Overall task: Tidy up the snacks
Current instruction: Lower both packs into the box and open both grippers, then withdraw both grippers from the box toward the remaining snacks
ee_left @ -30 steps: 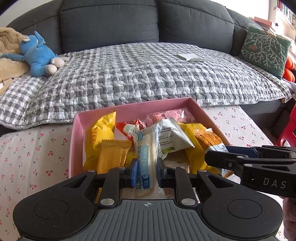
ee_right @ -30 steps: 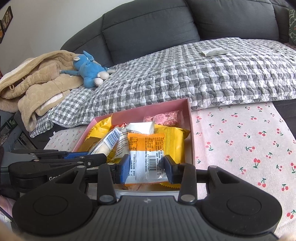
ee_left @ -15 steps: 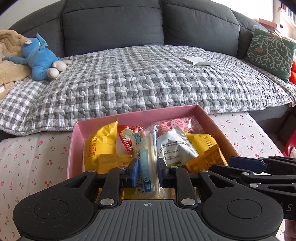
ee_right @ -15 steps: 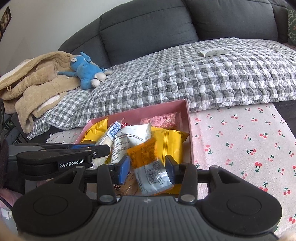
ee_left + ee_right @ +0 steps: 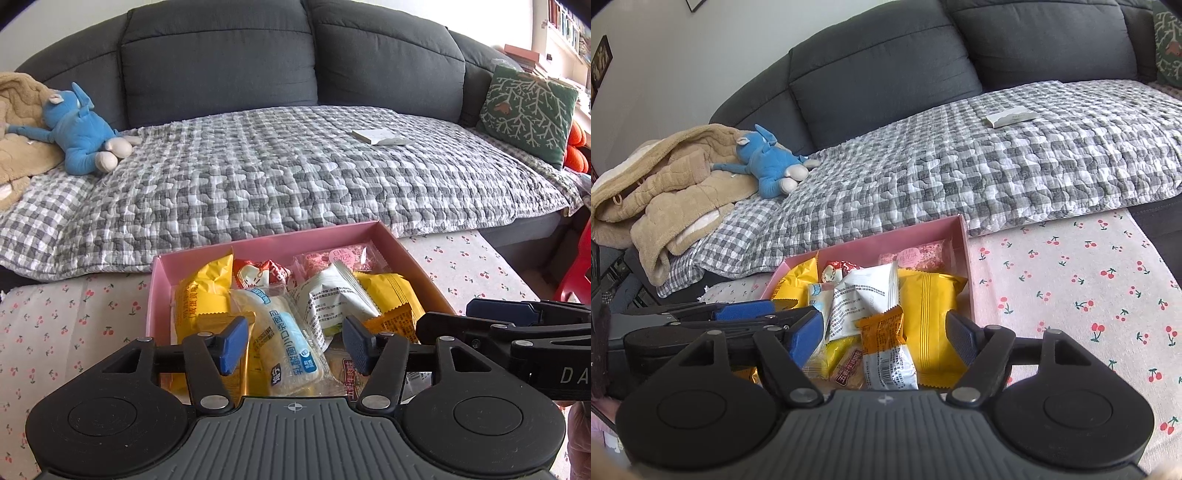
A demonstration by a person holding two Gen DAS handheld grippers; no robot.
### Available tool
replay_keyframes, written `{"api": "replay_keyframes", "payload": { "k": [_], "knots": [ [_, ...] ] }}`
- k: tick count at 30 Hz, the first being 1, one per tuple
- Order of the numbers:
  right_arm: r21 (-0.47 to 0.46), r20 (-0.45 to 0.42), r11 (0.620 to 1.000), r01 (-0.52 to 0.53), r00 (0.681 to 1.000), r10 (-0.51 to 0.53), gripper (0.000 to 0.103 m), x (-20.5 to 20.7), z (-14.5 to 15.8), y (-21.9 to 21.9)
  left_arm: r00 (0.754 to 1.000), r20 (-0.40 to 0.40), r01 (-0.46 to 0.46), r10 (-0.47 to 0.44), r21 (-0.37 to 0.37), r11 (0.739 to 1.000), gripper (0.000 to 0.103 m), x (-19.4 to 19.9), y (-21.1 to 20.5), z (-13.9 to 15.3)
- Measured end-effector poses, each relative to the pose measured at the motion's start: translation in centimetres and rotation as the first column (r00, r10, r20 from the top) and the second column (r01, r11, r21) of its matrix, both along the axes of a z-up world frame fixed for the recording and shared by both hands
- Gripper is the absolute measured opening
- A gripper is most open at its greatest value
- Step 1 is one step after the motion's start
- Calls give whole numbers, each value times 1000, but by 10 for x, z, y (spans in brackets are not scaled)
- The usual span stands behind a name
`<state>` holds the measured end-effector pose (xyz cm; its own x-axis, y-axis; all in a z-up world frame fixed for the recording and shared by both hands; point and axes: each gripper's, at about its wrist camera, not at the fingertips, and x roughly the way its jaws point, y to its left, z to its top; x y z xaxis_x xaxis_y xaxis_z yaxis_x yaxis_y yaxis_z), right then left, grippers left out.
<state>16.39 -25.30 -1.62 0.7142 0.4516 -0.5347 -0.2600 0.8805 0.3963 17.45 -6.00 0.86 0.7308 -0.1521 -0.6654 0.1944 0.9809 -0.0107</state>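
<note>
**A:** Both of your packets have dropped since a second ago: then each gripper was clamped on one, now both lie loose in the pink box [image 5: 413, 258]. Your left gripper [image 5: 291, 345] is spreading its jaws, with the white-and-blue bread packet [image 5: 284, 339] lying between the pads untouched. Your right gripper [image 5: 882, 338] is opening too, and the orange-and-white packet [image 5: 886, 347] sits between its pads, free of them.

**B:** So where do the snacks stand?

**A:** All that I can see are inside the box. In the left view a yellow packet [image 5: 203, 291] lies at ten o'clock from your pads, the red-and-white one [image 5: 260, 275] at twelve, the pink one [image 5: 340, 258] at one in the far corner, and the white pouch [image 5: 332, 295] just beside the bread packet.

**B:** What is left to do?

**A:** Little, I judge. The cherry-print cloth [image 5: 1071, 288] around the box shows no stray packets in either view. They are heaped and overlapping, though, so you may want to straighten them. The near edge of the box is hidden behind your grippers.
</note>
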Motion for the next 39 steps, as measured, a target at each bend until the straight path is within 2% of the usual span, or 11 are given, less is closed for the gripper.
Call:
{"api": "replay_keyframes", "payload": {
  "k": [15,22,31,39],
  "knots": [
    [-54,5,999,2,1000,-2,89,-30,13,-1,999,44,10,-9,-15,1000,89,-52,15,20],
    [-106,27,994,-10,1000,13,97,-52,22,12,999,49,7,-6,-22,1000,92,-82,26,24],
    [-194,46,981,-15,999,25,100,-70,30,22,999,42,8,-7,-32,999,97,-107,45,20],
    [-200,58,980,-20,998,32,102,-83,29,27,999,43,22,-21,-14,1000,98,-124,57,9]
  ]
}}
